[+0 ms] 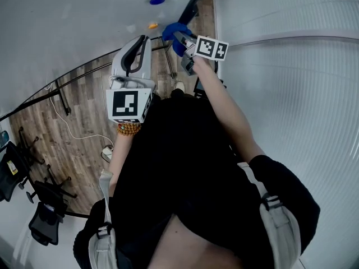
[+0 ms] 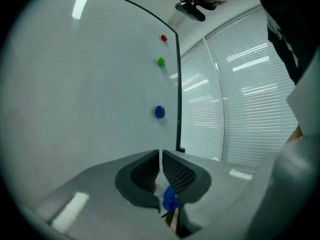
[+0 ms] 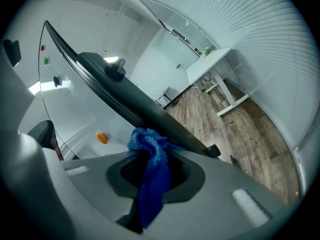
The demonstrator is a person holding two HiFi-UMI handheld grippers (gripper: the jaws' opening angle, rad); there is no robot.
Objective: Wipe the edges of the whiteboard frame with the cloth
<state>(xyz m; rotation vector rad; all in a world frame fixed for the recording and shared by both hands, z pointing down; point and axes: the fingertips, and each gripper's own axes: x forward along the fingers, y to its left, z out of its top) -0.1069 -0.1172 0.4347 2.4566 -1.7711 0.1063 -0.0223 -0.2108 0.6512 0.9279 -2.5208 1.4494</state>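
Currently, I read the right hand-held gripper (image 3: 150,156) as clenched on the blue cloth (image 3: 149,179). One bunched end of the cloth stands up past the jaw tips and the rest hangs down between the jaws. Directly ahead of those tips, the bunched end meets the black whiteboard frame (image 3: 125,101), which crosses the right gripper view as a dark diagonal bar. I cannot confirm how firm the contact is.

1. Right hand-held gripper (image 1: 178,37): in the head view it is extended forward, with the cloth (image 1: 170,31) at its tip, at the corner of the frame (image 1: 193,1).
2. Left hand-held gripper (image 2: 160,156): the jaws are drawn together with only a thin slit between them, and nothing is between them. In the head view the left hand-held gripper (image 1: 140,43) is just beside the right one and apart from the cloth.
3. Whiteboard (image 2: 90,84): it fills the area ahead of the left hand-held gripper. A red magnet (image 2: 163,38), a green magnet (image 2: 160,62) and a blue magnet (image 2: 159,112) sit in a column near the frame (image 2: 178,84).
4. An orange magnet (image 3: 101,138) lies on the board to the left of the right hand-held gripper's tips.
5. Beyond the frame, to the right of the right hand-held gripper, I see wood floor (image 3: 240,134) and a white desk (image 3: 215,59). White blinds (image 2: 235,89) stand to the right of the left hand-held gripper.
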